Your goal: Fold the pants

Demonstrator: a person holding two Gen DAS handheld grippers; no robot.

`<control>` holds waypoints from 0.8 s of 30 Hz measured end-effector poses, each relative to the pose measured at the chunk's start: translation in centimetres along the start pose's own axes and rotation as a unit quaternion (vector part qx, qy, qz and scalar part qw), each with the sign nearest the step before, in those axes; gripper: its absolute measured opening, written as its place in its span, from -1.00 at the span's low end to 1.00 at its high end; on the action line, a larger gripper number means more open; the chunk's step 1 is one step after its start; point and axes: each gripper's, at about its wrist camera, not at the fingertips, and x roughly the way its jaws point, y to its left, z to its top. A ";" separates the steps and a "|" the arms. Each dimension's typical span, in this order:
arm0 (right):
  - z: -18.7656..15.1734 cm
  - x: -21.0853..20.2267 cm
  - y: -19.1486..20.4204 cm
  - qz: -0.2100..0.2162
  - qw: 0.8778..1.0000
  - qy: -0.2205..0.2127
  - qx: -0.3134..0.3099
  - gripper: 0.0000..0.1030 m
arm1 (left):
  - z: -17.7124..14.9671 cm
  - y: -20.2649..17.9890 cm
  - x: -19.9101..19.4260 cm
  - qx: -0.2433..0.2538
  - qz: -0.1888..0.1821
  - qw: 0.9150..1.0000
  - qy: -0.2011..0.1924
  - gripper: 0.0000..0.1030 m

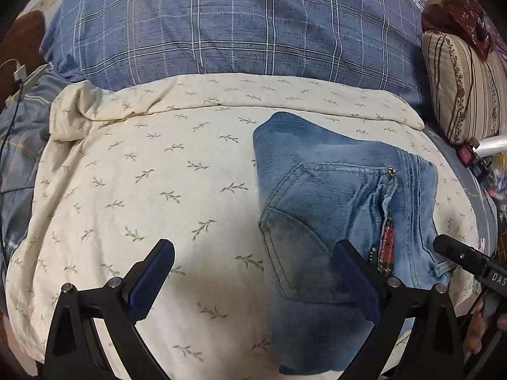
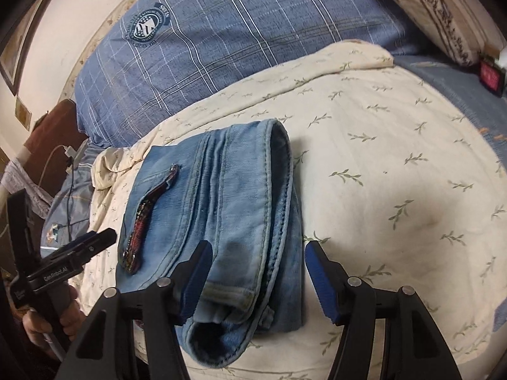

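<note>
Both sets of tongs stand apart and grip nothing: our left gripper (image 1: 253,281) hangs above the cream sheet (image 1: 152,190) at the left edge of the folded jeans (image 1: 332,209), and our right gripper (image 2: 258,280) straddles their waistband end. We see the jeans lying as a compact bundle on the sheet, near the blue plaid pillow (image 2: 228,38).

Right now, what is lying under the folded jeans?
The folded jeans lie on a cream blanket with a leaf print, which shows all around them. What is directly beneath them is covered. Both grippers are open, holding nothing.
</note>
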 end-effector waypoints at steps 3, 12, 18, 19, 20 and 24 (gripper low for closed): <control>0.3 0.5 -0.2 0.007 1.000 0.004 0.004 0.25 | 0.3 0.0 0.6 0.000 -0.022 1.000 0.007 0.95; 0.9 1.7 -0.8 0.046 0.998 0.018 0.032 0.27 | 0.2 -0.6 1.2 0.014 -0.069 0.997 0.008 0.80; 0.7 2.1 0.3 0.056 0.998 0.019 0.013 0.28 | 0.3 -1.5 1.4 0.033 -0.104 0.994 0.008 0.35; 0.7 2.0 0.4 0.055 0.998 0.018 0.010 0.28 | 0.4 -1.4 1.4 0.032 -0.111 0.993 0.009 0.29; 0.7 2.1 0.5 0.053 0.998 0.017 0.007 0.26 | 0.5 -1.3 1.4 0.031 -0.115 0.993 0.010 0.27; 0.8 2.3 0.0 0.057 0.998 0.018 0.013 0.25 | 1.2 -1.1 1.7 0.037 -0.112 0.993 0.010 0.25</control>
